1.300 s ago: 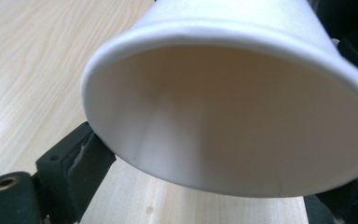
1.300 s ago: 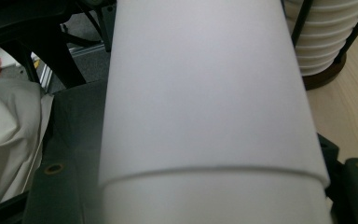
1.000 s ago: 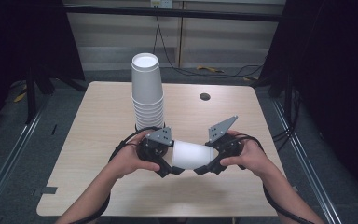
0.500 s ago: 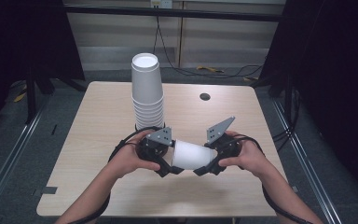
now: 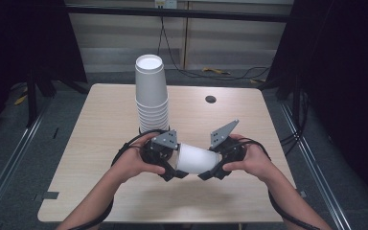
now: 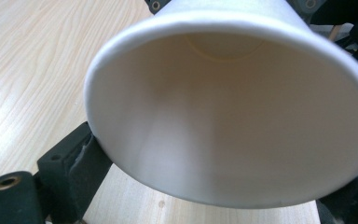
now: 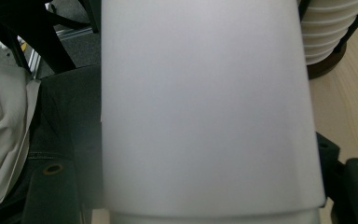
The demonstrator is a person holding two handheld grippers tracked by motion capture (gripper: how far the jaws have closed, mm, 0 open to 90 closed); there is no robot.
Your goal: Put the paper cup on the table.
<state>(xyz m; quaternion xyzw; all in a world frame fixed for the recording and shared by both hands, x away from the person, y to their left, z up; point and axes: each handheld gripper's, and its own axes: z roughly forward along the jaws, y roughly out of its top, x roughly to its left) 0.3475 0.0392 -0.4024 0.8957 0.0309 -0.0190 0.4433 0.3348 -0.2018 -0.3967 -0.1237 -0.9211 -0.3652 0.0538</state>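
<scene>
just one white cup (image 5: 197,158) between two grippers, one stack (image 5: 152,96) behind

A wooden table (image 5: 100,143) bore an inverted stack of white cups (image 5: 151,93); a dark hole (image 5: 210,99) marked its far side.

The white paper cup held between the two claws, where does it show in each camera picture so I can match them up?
High view: the white paper cup lies sideways just below centre, between the left claw and the right claw.
Left gripper view: cup's open mouth faces the camera.
Right gripper view: cup's outer wall spans the middle.
Shared landmark: the stack of cups, at the top right of the right gripper view.
</scene>
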